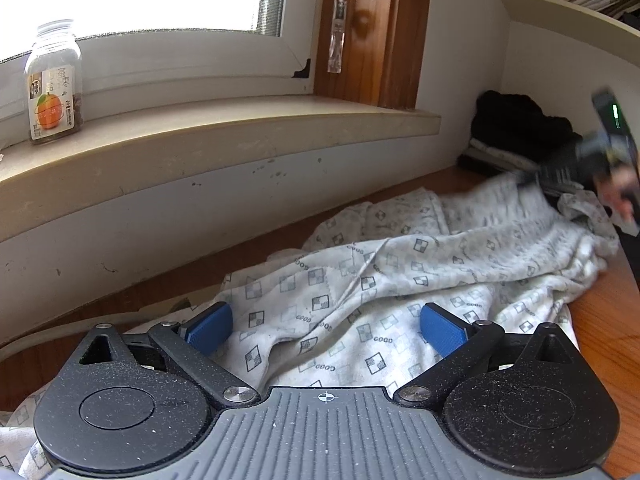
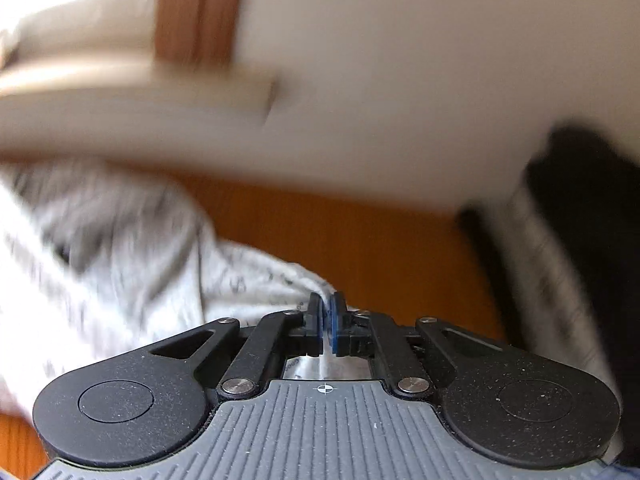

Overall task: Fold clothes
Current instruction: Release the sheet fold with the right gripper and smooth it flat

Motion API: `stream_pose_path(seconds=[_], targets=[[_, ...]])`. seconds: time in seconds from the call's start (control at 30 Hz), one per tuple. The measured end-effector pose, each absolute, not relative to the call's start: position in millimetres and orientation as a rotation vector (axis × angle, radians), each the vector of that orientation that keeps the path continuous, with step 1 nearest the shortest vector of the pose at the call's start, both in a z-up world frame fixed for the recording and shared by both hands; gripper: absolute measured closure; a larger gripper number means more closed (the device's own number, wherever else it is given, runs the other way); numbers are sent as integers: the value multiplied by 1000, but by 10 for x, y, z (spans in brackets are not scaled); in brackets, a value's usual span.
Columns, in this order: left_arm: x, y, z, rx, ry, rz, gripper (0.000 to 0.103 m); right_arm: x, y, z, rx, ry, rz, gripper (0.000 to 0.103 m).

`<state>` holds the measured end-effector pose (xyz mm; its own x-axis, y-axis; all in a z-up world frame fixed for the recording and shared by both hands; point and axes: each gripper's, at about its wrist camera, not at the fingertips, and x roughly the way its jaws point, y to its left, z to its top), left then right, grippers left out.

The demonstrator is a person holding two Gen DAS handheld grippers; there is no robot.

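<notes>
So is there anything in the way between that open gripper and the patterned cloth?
Nothing visible. The left gripper is open directly over the patterned garment, its blue pads spread above the fabric. The right gripper is already shut on an edge of the same garment.

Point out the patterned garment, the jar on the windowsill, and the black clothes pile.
patterned garment (image 1: 400, 280), left wrist view, its middle folds
jar (image 1: 54, 84), left wrist view, its glass body
black clothes pile (image 1: 516, 120), left wrist view, its top
</notes>
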<state>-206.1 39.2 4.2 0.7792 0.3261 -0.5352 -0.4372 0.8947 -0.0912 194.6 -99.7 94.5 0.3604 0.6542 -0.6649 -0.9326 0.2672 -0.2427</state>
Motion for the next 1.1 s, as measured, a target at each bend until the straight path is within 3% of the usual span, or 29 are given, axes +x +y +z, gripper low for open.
stream_pose_path(seconds=[0.17,0.3,0.37,0.43,0.5,0.73,1.1], targets=[[-2083,416,39,-234,534,414,2,1989,-784,1711,-631,197,993,99],[-2089,398,44,-226,527,405,2,1939,-642,1925,-592,-4,858,96],[-2088,395,40,-223,530,409,2,2026,-550,1776,-640,146,914,92],[-2089,396,42,-224,530,409,2,2087,-587,1546,-679,249,961,74],[-2092,393,45,-223,526,410,2,2183,-745,1322,-674,337,988,69],[-2072,351,51,-200,533,406,2,2295,-1480,758,-596,567,1082,59],[-2053,334,58,-187,543,410,2,1882,-1521,410,-361,573,1272,50]])
